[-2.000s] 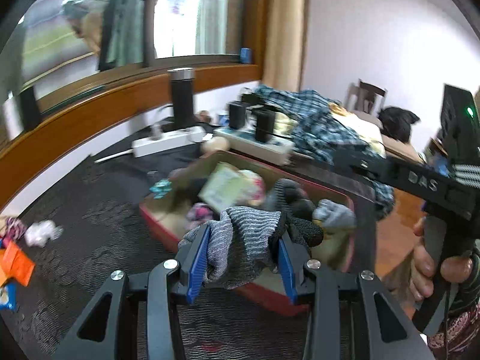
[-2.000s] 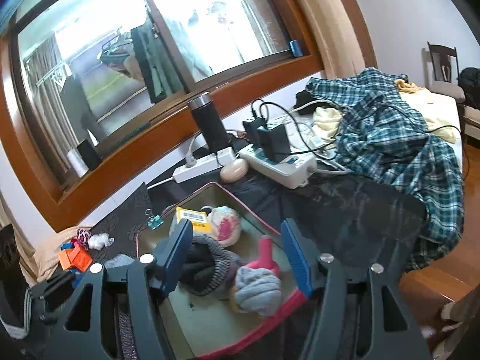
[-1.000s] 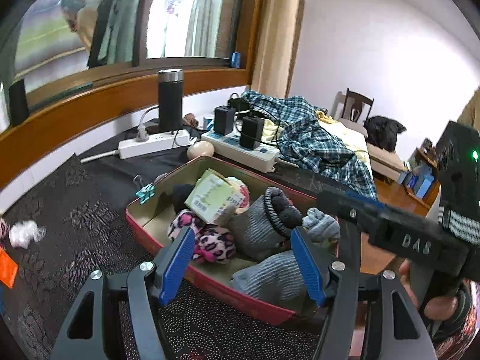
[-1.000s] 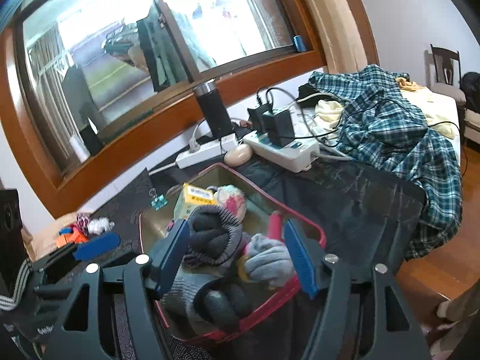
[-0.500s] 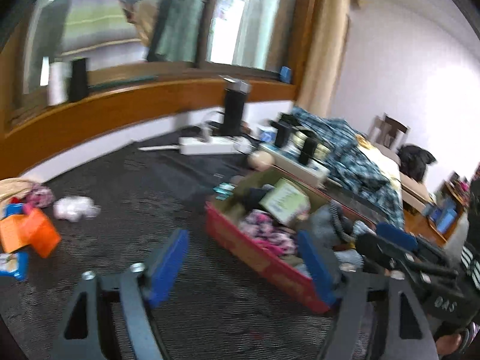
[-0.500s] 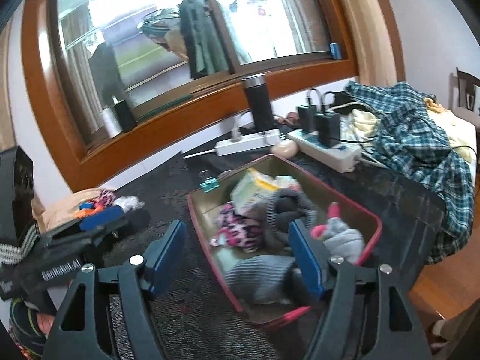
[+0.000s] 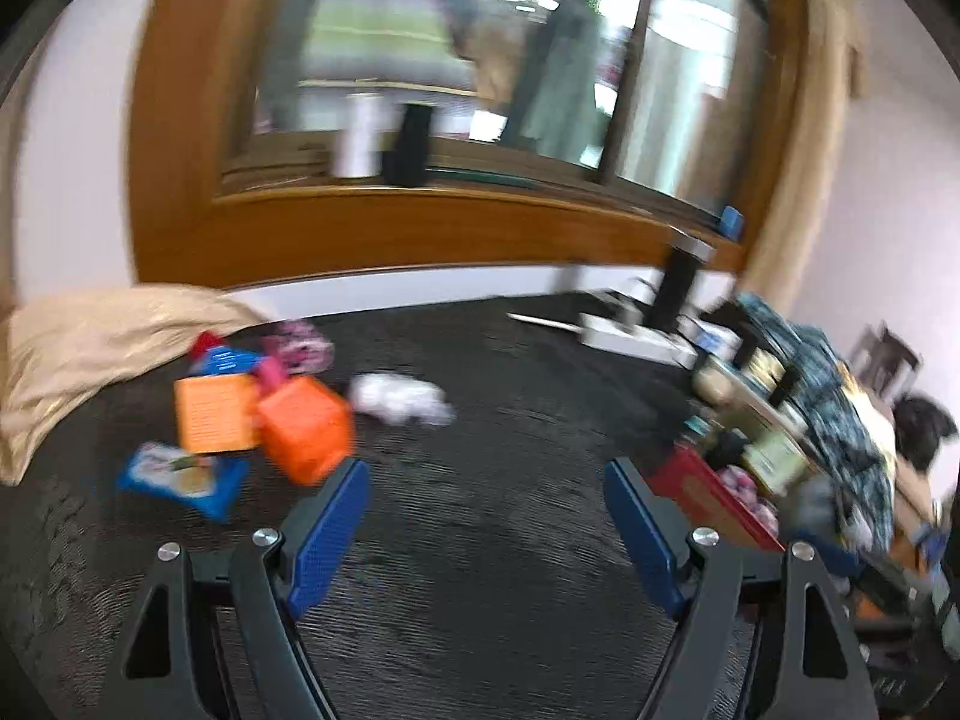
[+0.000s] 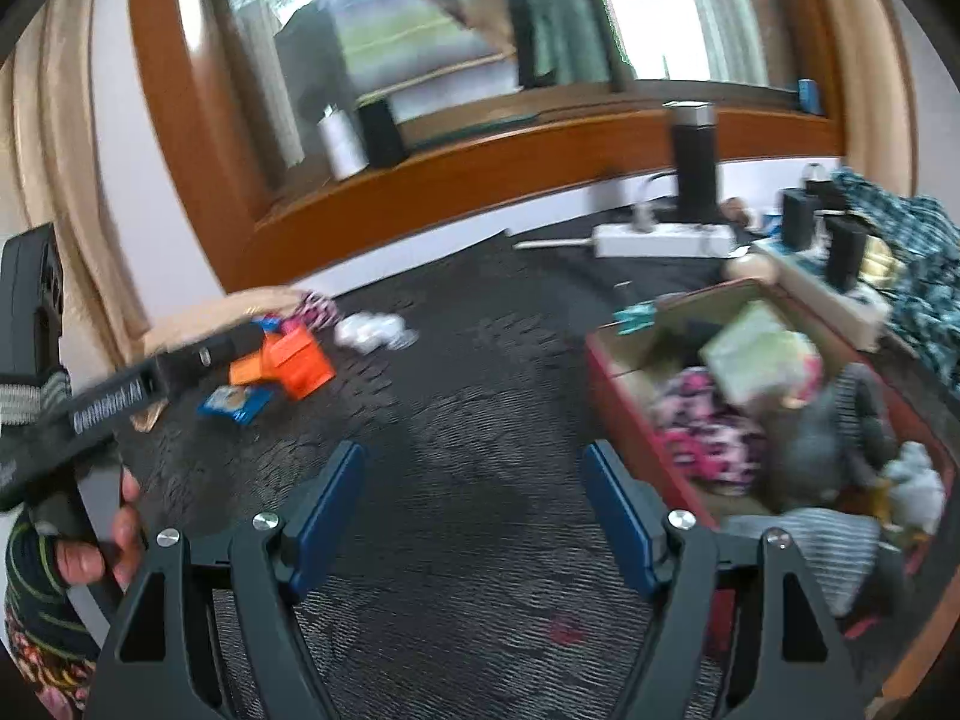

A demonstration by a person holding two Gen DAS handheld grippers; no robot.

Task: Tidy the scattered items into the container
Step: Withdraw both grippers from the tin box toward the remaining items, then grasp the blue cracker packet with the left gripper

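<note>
The container (image 8: 618, 396), a red-walled open box, stands on the right of the work surface and already holds several soft items: a pink patterned cloth (image 8: 702, 426), grey knitted socks (image 8: 840, 420), a pale green packet (image 8: 756, 354) and a small white bundle (image 8: 912, 480). The remaining scattered items lie well apart from it on the left: an orange box (image 7: 306, 429), a flat orange card (image 7: 213, 414) touching it, a blue snack packet (image 7: 180, 480) just in front, a pink patterned piece (image 7: 300, 351) behind, and a crumpled white wad (image 7: 399, 399) between this group and the container. By this evidence the task is partly complete; at least five items are not yet collected. The left gripper (image 7: 486, 516) has just been opening its jaws; its blue fingers are spread with nothing between them, and it faces the scattered group. The right gripper (image 8: 474, 510) has likewise been opening; its fingers are spread and empty over bare surface just left of the container wall. The next step is judged to be a pickup from the orange cluster. The surface is a dark textured table cover (image 8: 468, 420). A beige cloth (image 7: 90, 336) lies at its far left edge. Behind stand a white power strip (image 8: 660, 239), a black flask (image 8: 695, 168), plug adapters and a plaid garment (image 8: 924, 276). A wood-framed window (image 8: 480, 138) spans the back wall.
</note>
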